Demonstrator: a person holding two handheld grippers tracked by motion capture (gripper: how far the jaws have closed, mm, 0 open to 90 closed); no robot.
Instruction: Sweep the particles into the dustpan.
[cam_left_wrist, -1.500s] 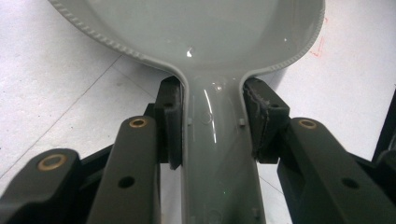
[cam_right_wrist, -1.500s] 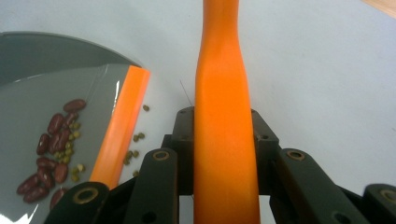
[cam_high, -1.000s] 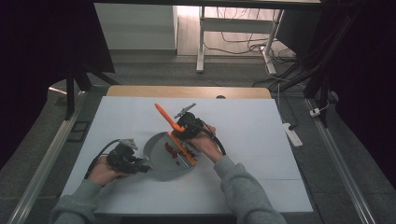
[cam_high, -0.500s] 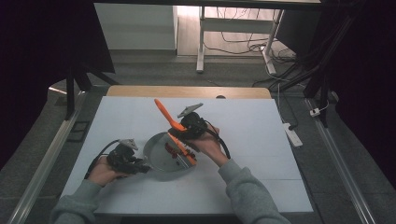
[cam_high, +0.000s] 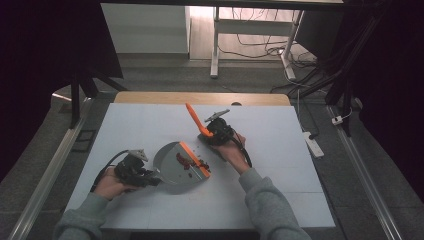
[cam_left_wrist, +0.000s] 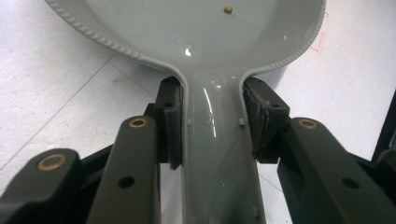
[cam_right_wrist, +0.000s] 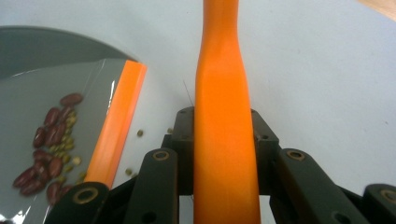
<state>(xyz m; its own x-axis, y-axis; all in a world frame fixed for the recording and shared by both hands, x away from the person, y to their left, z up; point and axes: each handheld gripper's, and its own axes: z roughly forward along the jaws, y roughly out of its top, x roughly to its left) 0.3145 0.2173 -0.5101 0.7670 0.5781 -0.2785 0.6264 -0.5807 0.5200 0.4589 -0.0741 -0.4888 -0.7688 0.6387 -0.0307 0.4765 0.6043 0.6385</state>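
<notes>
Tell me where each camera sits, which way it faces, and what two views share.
High view: above the person's side, looking forward and down on the table; forearms and both hands show.
Left gripper view: on the left gripper, looking along its jaws clamping the grey dustpan handle.
Right gripper view: on the right gripper, gripping the orange handle.
Shared: high and right gripper views both show beans.

In the right gripper view the right gripper (cam_right_wrist: 224, 140) clamps an orange handle (cam_right_wrist: 224, 107) between its two black jaws; the handle runs straight up and out at the top edge; to the left lies a grey dustpan (cam_right_wrist: 42, 88) with an orange lip (cam_right_wrist: 116, 126); on it rest red beans (cam_right_wrist: 46, 154) and small green beans (cam_right_wrist: 69, 140) — a few green ones lie loose on the pale table (cam_right_wrist: 322, 79), just beside the lip.
</notes>
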